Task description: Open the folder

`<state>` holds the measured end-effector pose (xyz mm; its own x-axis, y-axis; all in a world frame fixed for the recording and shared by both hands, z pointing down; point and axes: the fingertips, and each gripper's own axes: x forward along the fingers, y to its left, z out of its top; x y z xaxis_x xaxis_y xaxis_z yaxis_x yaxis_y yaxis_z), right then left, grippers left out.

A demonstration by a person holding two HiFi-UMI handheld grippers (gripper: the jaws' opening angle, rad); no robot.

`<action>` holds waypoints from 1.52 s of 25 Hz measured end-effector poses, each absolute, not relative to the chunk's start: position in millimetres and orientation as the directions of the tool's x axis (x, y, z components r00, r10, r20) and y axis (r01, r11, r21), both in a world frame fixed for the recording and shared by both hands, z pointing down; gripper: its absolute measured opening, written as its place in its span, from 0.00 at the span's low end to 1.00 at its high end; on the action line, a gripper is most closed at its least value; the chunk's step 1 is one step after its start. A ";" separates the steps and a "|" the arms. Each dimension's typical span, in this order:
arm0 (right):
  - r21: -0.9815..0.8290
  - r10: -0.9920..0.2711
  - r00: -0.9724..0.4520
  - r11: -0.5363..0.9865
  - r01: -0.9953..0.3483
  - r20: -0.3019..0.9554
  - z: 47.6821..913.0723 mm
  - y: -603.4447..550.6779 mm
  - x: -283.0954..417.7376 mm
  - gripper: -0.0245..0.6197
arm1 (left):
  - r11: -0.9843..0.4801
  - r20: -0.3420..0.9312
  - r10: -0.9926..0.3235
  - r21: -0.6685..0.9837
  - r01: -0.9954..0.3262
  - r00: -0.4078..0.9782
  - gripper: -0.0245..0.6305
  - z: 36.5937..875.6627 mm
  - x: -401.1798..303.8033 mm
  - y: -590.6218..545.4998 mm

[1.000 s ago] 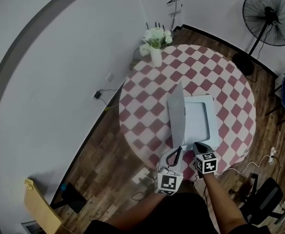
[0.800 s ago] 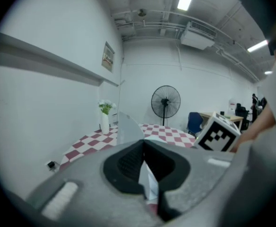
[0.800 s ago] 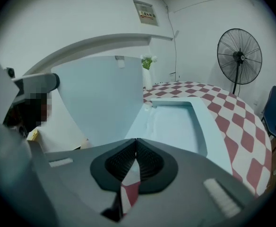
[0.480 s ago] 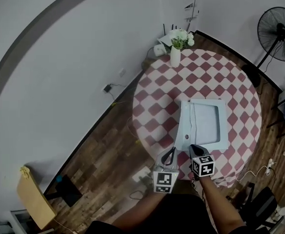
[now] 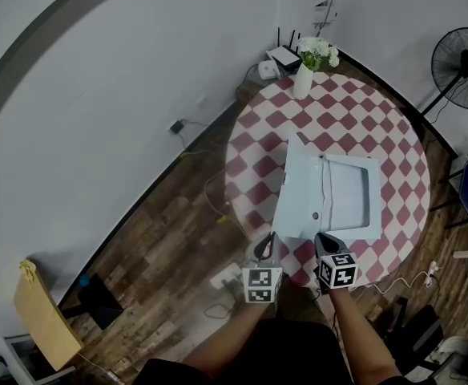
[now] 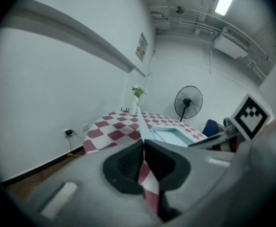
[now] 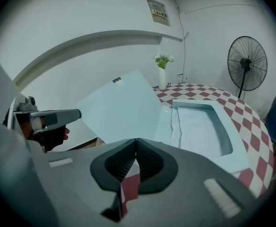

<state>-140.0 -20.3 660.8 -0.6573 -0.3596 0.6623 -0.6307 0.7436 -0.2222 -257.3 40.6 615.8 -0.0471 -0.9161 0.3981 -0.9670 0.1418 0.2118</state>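
Folder (image 5: 348, 195): was laid on the checkered table (image 5: 330, 103), cover (image 5: 302, 195) tilted up leftward.
Left gripper (image 5: 264, 244): was clamped on the cover's near edge.
Right gripper (image 5: 324, 241): was closed, nothing gripped, at the folder's near edge.

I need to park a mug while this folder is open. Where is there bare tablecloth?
Widest bare patch: the far half of the table, between the vase and the folder. A narrower strip runs between the folder's right side and the rim. Crowded: the near edge, where the left tool grips the raised cover beside the right tool.
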 end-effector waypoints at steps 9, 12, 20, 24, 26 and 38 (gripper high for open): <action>-0.206 -0.419 -0.619 0.694 -0.690 0.664 653.9 -7.2 -108.2 0.04 | 0.278 0.493 -0.865 0.310 -0.909 -0.097 0.06 665.1 -299.3 55.4; -0.207 -0.414 -0.622 0.698 -0.686 0.665 658.1 -9.4 -92.4 0.04 | 0.348 0.532 -0.836 0.329 -0.878 -0.132 0.06 683.2 -304.2 59.8; -0.234 -0.365 -0.669 0.740 -0.631 0.647 671.2 -44.0 -54.7 0.04 | 0.536 0.593 -0.761 0.348 -0.769 -0.263 0.06 718.2 -312.0 65.9; -0.270 -0.330 -0.690 0.746 -0.609 0.644 682.8 -61.7 -37.3 0.04 | 0.591 0.601 -0.735 0.339 -0.732 -0.315 0.06 724.1 -312.0 64.4; -0.279 -0.313 -0.701 0.756 -0.593 0.641 684.9 -67.3 -32.5 0.04 | 0.590 0.594 -0.734 0.319 -0.741 -0.329 0.06 717.9 -307.7 62.7; -0.297 -0.204 -0.785 0.846 -0.442 0.585 657.9 -69.9 2.2 0.04 | 0.585 0.450 -0.779 0.268 -0.766 -0.437 0.09 625.0 -247.6 38.2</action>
